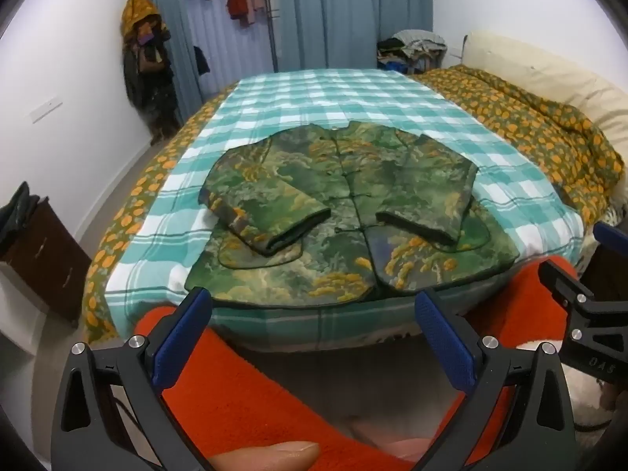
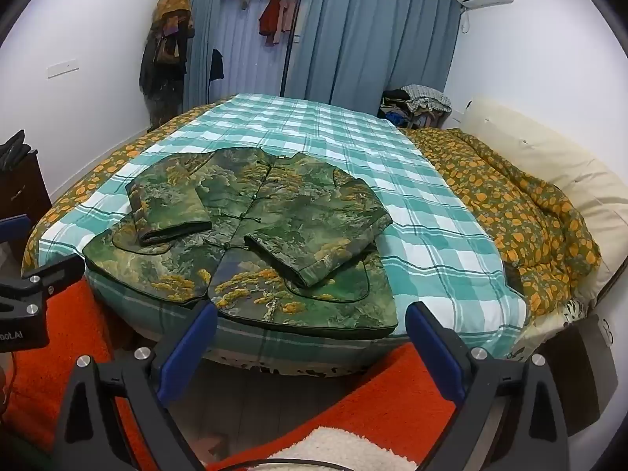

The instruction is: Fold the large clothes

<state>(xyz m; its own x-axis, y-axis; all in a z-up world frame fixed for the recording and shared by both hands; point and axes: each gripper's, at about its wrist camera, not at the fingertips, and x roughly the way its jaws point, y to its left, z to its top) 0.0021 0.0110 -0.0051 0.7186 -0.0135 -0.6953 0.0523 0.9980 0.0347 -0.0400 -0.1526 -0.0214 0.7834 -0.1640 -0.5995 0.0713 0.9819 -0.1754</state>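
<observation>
Left wrist view shows the left gripper [image 1: 314,337] with its blue-padded fingers [image 1: 182,343] spread wide and nothing between them, above orange fleece. Just beyond the fingertips lies the green patterned jacket [image 1: 345,212], flat at the near edge of the bed [image 1: 314,90], both sleeves folded across its front. In the right wrist view the right gripper [image 2: 310,347] also stands wide open and empty, the jacket ahead and slightly left of it. Farther back lies an orange-dotted quilt [image 2: 510,204], then blue curtains [image 2: 365,31].
</observation>
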